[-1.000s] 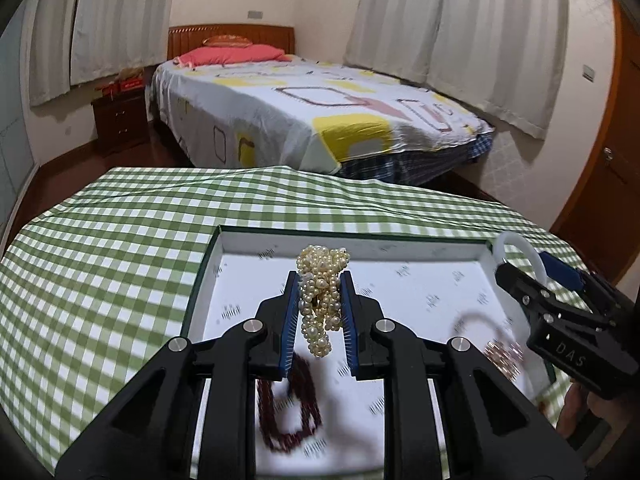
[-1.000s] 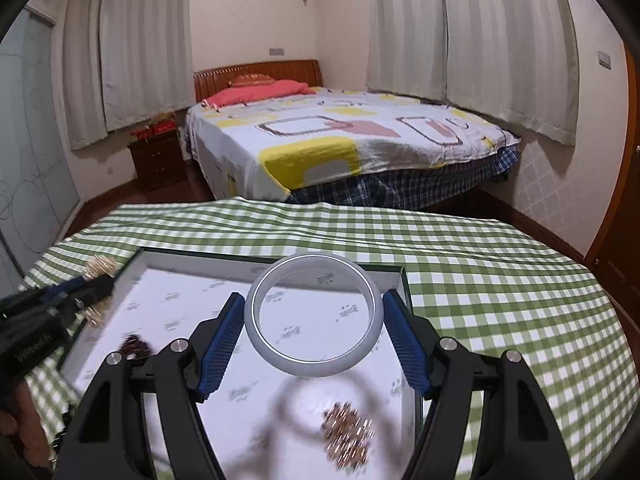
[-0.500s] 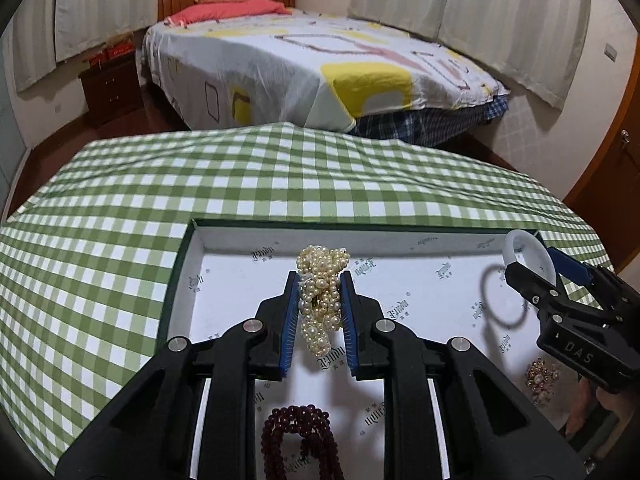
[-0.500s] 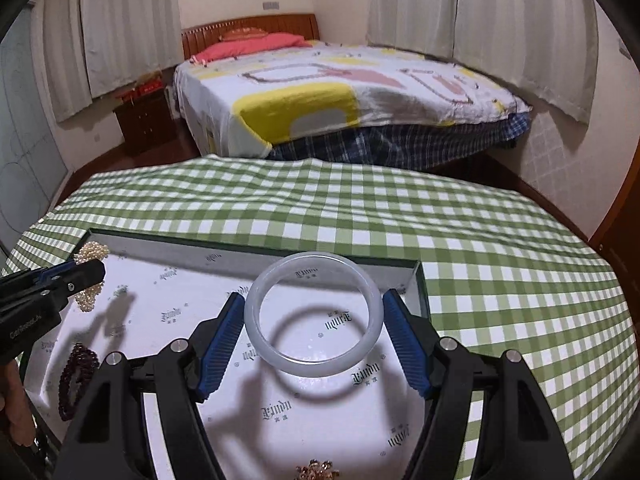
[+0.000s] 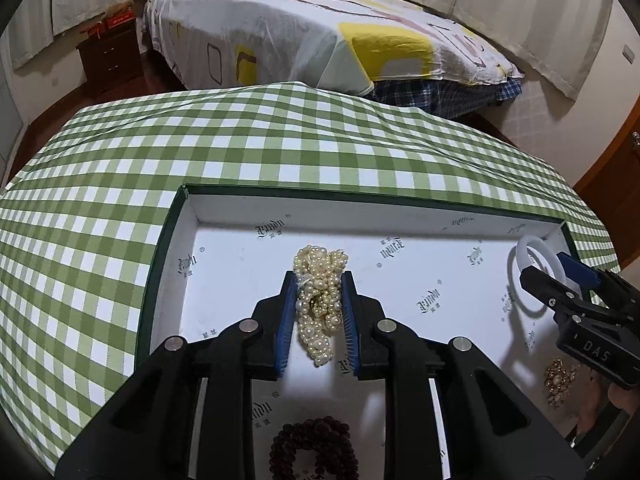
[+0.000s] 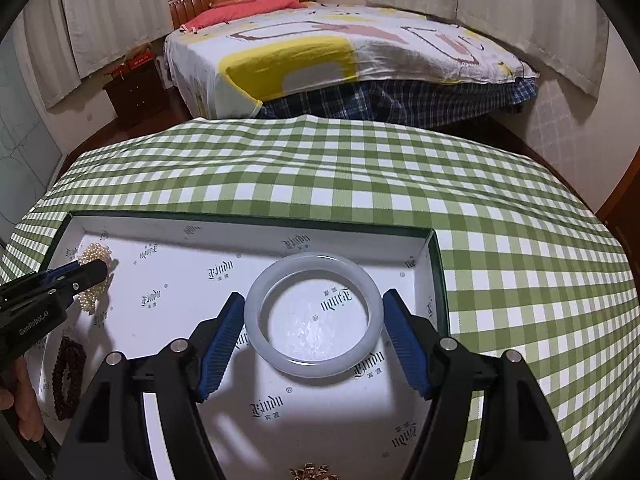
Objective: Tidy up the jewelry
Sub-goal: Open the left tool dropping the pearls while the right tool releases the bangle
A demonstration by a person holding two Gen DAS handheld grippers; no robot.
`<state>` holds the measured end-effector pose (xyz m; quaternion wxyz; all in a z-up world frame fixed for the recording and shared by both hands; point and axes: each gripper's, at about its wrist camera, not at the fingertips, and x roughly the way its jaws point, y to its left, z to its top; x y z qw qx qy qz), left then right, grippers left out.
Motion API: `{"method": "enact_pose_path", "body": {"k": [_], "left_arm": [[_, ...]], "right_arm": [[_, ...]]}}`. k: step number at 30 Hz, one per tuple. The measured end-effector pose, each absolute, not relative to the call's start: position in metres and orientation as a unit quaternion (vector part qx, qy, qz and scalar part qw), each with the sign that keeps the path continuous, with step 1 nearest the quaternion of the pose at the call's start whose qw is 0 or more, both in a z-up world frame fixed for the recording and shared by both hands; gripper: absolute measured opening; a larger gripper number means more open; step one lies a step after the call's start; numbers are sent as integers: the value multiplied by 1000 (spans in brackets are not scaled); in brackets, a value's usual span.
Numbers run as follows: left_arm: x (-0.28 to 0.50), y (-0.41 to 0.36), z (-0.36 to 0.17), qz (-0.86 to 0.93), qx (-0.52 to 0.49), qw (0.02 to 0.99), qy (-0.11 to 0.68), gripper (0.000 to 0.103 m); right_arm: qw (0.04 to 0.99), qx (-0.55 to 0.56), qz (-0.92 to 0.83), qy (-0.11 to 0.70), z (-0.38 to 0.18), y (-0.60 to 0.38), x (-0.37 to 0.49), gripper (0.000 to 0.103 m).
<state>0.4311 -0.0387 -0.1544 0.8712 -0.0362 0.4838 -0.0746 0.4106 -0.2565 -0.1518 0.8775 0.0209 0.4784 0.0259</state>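
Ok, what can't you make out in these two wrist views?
- Dark red bead bracelet: left view, lower part cut by the bottom edge.
- Gold ornament: right view, mostly cut off by the bottom edge.
- White bangle: left view, partly hidden by the right gripper.

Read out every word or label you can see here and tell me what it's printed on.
"DAS" on the right gripper body.
"GenRobot.AI" on the left gripper body.
"Lindu", as best I can read the ornate script, repeated across the tray lining; the small characters under each logo are too small to read.
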Motion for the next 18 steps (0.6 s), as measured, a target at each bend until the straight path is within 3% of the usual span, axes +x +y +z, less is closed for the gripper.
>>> {"method": "enact_pose_path", "body": {"k": [5, 7, 10, 18], "left_arm": [[434, -38, -154, -73, -41, 872, 482, 34], [435, -37, -154, -71, -42, 873, 480, 49], [434, -34, -152, -73, -47, 875, 477, 61], [424, -27, -143, -71, -51, 887, 454, 75]], "right_arm": [[871, 30, 24, 491, -156, -259, 413, 69], [869, 33, 24, 493, -156, -260, 414, 69], [869, 30, 25, 492, -156, -259, 414, 70], [884, 36, 27, 466, -148, -261, 407, 73]]}}
